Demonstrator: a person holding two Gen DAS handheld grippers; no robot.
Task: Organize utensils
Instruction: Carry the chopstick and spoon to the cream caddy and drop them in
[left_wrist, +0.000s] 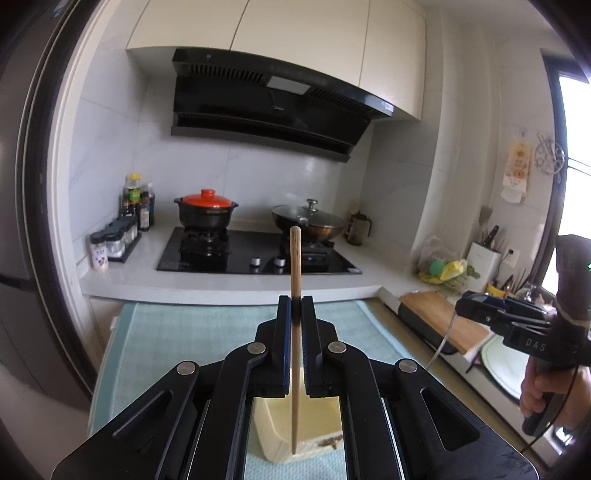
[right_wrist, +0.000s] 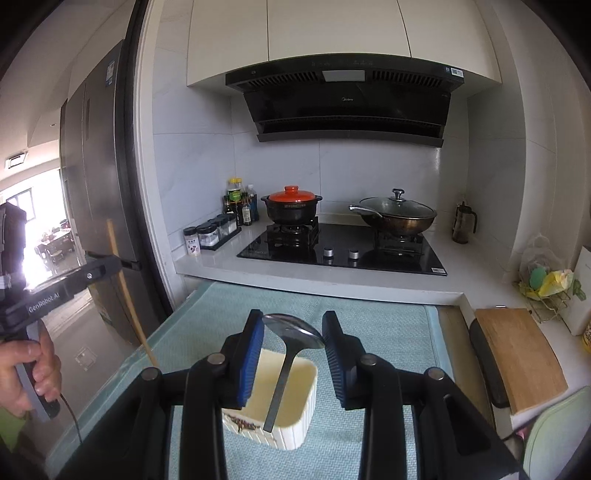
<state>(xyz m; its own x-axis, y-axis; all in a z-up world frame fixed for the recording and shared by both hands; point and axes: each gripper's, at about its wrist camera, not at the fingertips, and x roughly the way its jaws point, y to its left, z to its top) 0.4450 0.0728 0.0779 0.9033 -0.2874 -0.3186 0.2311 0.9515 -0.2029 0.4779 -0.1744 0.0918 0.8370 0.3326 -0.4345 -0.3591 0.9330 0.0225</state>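
Observation:
My left gripper (left_wrist: 295, 306) is shut on a wooden chopstick (left_wrist: 295, 258) and holds it upright, its lower tip over the cream utensil holder (left_wrist: 317, 424) on the teal mat. The chopstick also shows in the right wrist view (right_wrist: 125, 291), held by the left gripper (right_wrist: 107, 264). My right gripper (right_wrist: 293, 332) is open; a metal spoon (right_wrist: 291, 347) stands between its fingers without touching them, bowl up, handle down in the cream holder (right_wrist: 295, 413). The right gripper also shows in the left wrist view (left_wrist: 461, 306).
A teal mat (right_wrist: 369, 325) covers the table. Behind it is a counter with a black hob (right_wrist: 343, 247), an orange-lidded pot (right_wrist: 291, 206), a wok (right_wrist: 399, 216) and spice jars (right_wrist: 210, 232). A wooden cutting board (right_wrist: 517, 354) lies at the right. A fridge (right_wrist: 96, 166) stands at the left.

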